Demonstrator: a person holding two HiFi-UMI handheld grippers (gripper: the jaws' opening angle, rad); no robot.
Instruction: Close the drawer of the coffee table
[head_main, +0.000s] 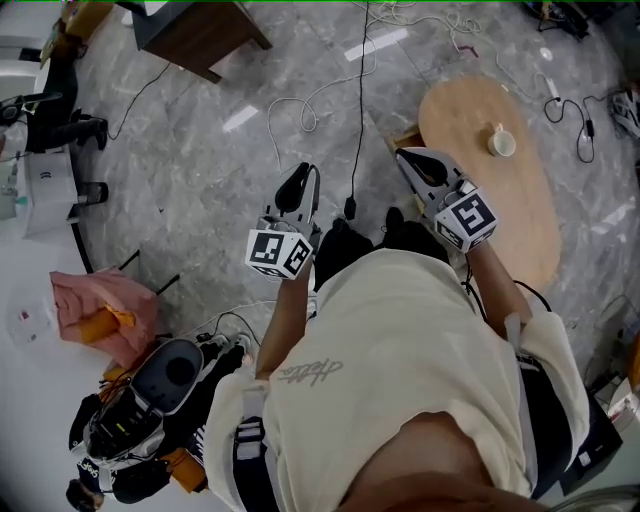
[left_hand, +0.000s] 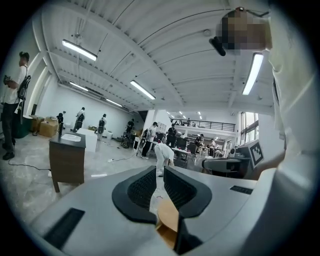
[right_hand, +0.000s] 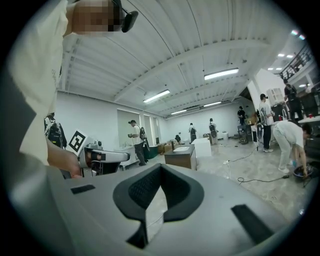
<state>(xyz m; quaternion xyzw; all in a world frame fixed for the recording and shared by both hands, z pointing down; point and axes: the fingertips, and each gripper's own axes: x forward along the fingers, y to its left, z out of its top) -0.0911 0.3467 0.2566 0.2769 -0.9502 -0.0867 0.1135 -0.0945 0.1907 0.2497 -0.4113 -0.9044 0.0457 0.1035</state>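
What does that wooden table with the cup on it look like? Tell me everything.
The coffee table has a light wooden top shaped like a long oval. It stands on the grey marbled floor, with cables around it. A white cup sits on it near the far end. The right hand-held gripper hangs by its left edge, where a brown corner sticks out, maybe the drawer. Its legs are hidden.

I wear a cream short-sleeved T-shirt (head_main: 400, 350) with grey script lettering, crossed by dark straps (head_main: 250, 450) at the lower left. My left gripper (head_main: 300, 178) and right gripper (head_main: 415, 160) are pale grey with black jaws and black-and-white marker cubes (head_main: 281, 253).
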